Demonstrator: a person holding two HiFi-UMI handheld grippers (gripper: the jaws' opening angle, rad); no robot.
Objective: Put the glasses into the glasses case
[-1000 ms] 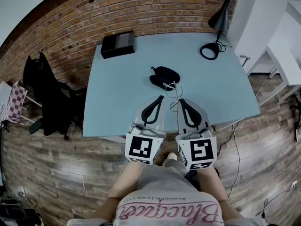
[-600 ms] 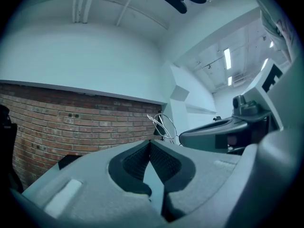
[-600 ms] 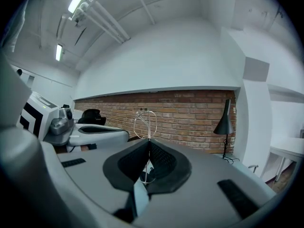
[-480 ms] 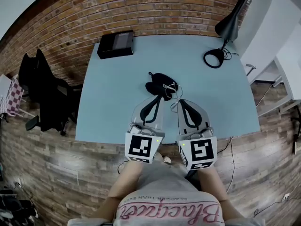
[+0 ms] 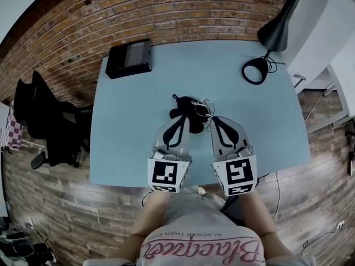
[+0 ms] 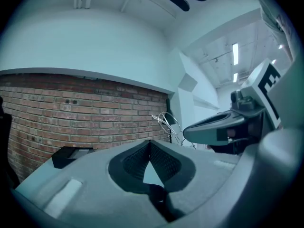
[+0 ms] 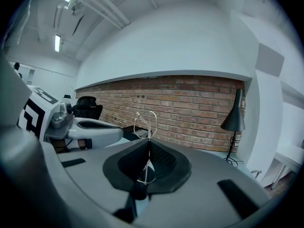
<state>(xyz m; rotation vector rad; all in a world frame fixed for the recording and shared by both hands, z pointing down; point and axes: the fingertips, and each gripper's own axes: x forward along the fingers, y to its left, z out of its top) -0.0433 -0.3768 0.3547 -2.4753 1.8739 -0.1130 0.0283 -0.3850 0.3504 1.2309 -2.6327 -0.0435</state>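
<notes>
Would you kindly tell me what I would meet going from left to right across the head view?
office chair → black box → left gripper → right gripper → desk lamp

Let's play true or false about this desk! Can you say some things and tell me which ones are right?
1. The right gripper is pinching the thin wire-framed glasses. True.
2. The left gripper is holding the black glasses case. False: its jaws are together with nothing between them. The case lies on the light blue table.
3. The black desk lamp stands at the table's far right corner. True.
4. The flat black box sits right beside the lamp. False: it is at the far left corner, across the table from the lamp.
</notes>
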